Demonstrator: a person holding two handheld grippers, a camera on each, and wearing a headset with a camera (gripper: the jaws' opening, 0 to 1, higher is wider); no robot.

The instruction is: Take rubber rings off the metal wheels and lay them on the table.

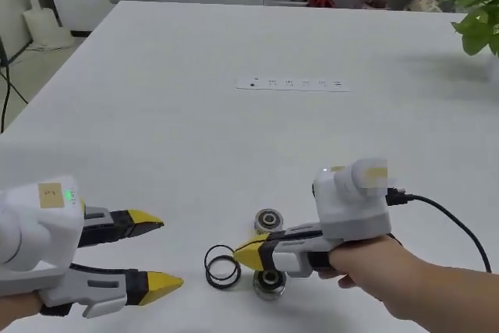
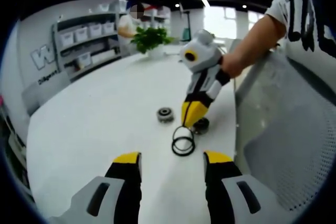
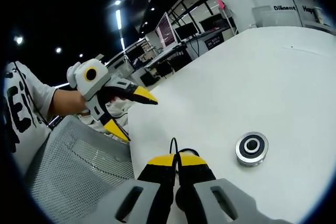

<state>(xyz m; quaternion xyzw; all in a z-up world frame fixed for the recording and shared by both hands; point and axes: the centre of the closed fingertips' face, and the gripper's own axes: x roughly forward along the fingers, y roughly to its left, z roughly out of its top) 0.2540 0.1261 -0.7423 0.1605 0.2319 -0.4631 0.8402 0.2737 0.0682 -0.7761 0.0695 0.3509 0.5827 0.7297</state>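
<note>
Currently two rubber rings (image 1: 222, 265) and two metal wheels (image 1: 268, 220) rest on the table (image 1: 234, 52).

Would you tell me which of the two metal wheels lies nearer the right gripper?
The wheel partly tucked under the right gripper, beside the rubber rings; the other wheel stands clear, farther up the table.

Smooth matt white table (image 1: 234, 138), 2 shiny metal wheels (image 1: 268, 220), thin dull black rubber rings (image 1: 222, 264).
</note>
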